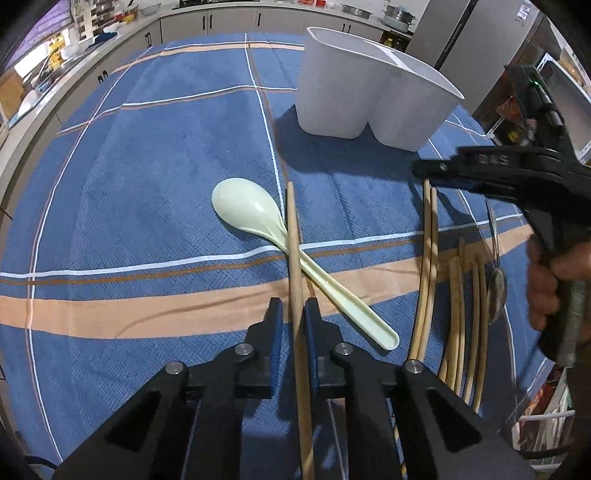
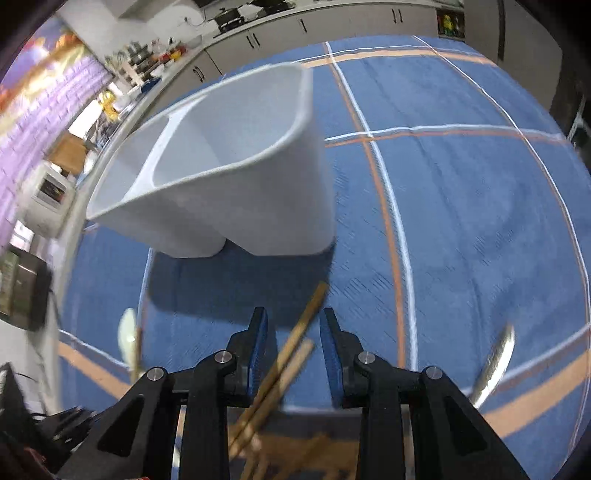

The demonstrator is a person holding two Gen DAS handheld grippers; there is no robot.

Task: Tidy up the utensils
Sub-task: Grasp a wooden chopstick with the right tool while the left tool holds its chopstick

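My left gripper [image 1: 293, 304] is shut on a single wooden chopstick [image 1: 295, 251] that points away from me and crosses the handle of a pale green plastic spoon [image 1: 255, 212] lying on the blue cloth. A white two-compartment utensil holder [image 1: 369, 92] stands upright behind; it fills the upper left of the right wrist view [image 2: 229, 173]. My right gripper [image 2: 293, 325] is open above a pair of chopsticks [image 2: 291, 350] on the cloth; it shows at the right of the left wrist view [image 1: 480, 170]. A metal spoon [image 2: 495, 362] lies to its right.
Several more wooden chopsticks [image 1: 461, 295] and the metal spoon [image 1: 495, 291] lie on the striped blue tablecloth [image 1: 147, 184] at the right. Kitchen counters and cabinets [image 1: 207, 18] run behind the table, with a refrigerator [image 1: 480, 37] at the back right.
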